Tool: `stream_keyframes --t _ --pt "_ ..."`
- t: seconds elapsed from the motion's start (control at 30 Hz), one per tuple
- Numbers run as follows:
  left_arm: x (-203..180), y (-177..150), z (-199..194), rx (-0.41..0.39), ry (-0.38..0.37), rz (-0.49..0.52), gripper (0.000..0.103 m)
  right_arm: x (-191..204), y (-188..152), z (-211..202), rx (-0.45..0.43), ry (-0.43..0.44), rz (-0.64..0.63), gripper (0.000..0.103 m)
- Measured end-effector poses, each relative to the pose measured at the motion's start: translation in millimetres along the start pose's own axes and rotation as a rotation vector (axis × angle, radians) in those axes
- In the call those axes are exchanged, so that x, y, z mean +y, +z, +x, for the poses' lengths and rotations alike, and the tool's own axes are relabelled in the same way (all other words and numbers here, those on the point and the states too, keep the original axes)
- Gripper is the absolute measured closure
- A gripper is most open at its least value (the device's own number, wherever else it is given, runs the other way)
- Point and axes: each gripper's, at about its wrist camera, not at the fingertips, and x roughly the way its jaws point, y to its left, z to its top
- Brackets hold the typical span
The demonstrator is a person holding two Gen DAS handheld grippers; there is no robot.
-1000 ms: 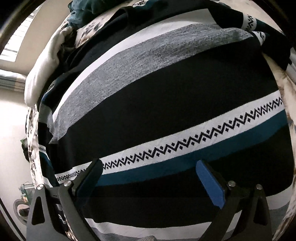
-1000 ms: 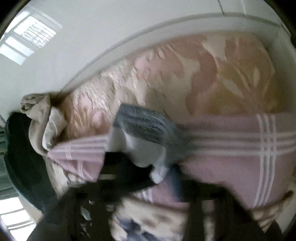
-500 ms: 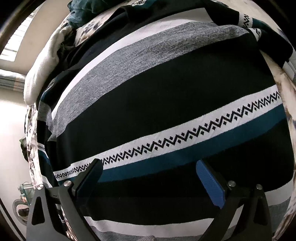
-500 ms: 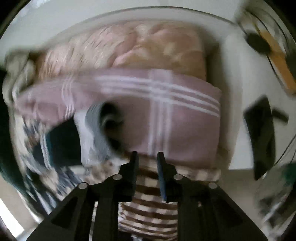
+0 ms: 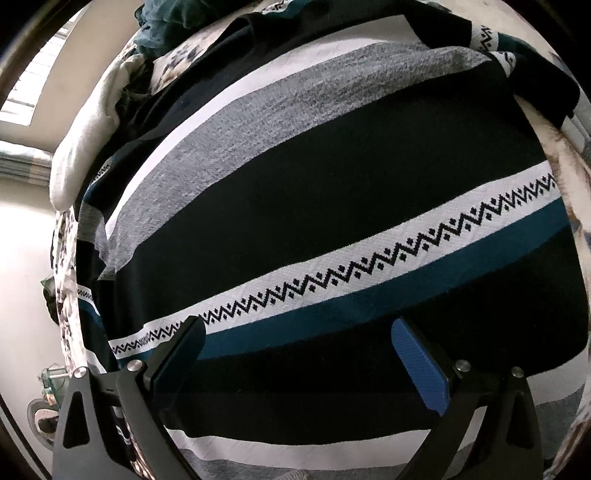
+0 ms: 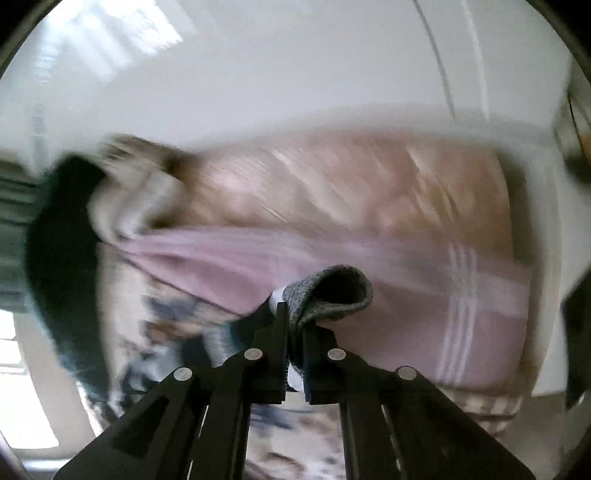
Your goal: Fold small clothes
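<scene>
A striped knit sweater (image 5: pixel 314 192), black with grey, white zigzag and teal bands, lies spread flat and fills the left wrist view. My left gripper (image 5: pixel 295 343) is open just above its lower part, with the blue pads (image 5: pixel 417 365) apart and nothing between them. In the blurred right wrist view, my right gripper (image 6: pixel 295 325) is shut on the sweater's grey cuff (image 6: pixel 328 291), which folds up out of the jaws. The cuff is held above a pink towel (image 6: pixel 424 295) with white stripes.
A floral bedspread (image 6: pixel 332 184) lies under everything. A dark green garment (image 6: pixel 62 258) and a beige cloth (image 6: pixel 147 192) are piled at the left. A white garment (image 5: pixel 85 136) and a teal one (image 5: pixel 166 18) lie beyond the sweater. A white wall (image 6: pixel 295 74) stands behind.
The right gripper has swung fast and now grips the grey cuff, which half a second ago lay to its left outside the jaws. The left gripper has stayed open over the sweater.
</scene>
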Motion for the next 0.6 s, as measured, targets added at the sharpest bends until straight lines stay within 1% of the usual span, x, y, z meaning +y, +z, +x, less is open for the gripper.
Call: stream_keyframes --t 0.03,0.07,0.13,0.23,0.33,0.37,0.47,0.53,0.6 --pt "0.7 -0.8 0.2 0.0 -0.003 -0.001 0.0 15.7 10.6 -16.0 -0.054 0.012 -0.038 0.097" --pt "1.0 -1.3 0.6 0.0 -0.006 -0.003 0.0 23.1 18.5 -24.4 -0.087 0.015 -0.066 0.097" --pt "1.3 -2.2 2.6 0.002 -0.011 -0.011 0.0 33.7 36.7 -24.8 -0.112 -0.005 -0.106 0.098" --pt "3.1 -4.0 3.1 0.007 -0.018 -0.023 0.0 29.7 54.4 -5.8 -0.068 -0.046 -0.092 0.098" --pt "7.9 -6.5 0.6 0.006 -0.025 -0.038 0.0 31.9 53.3 14.8 -0.002 -0.039 -0.051 0.097" --pt "11.5 -8.3 -0.3 0.009 -0.028 -0.047 0.0 37.0 48.9 14.2 0.009 -0.034 -0.055 0.097" --pt "26.4 -13.8 -3.6 0.02 -0.049 -0.093 0.0 76.0 21.3 8.9 0.037 0.004 -0.122 0.097" --pt "50.0 -23.0 -5.9 0.024 -0.056 -0.153 0.0 116.8 -6.3 2.8 0.068 0.055 -0.196 0.097" --pt "74.9 -33.7 -5.8 0.031 -0.058 -0.217 0.0 159.4 -39.8 6.8 0.128 0.111 -0.263 0.097"
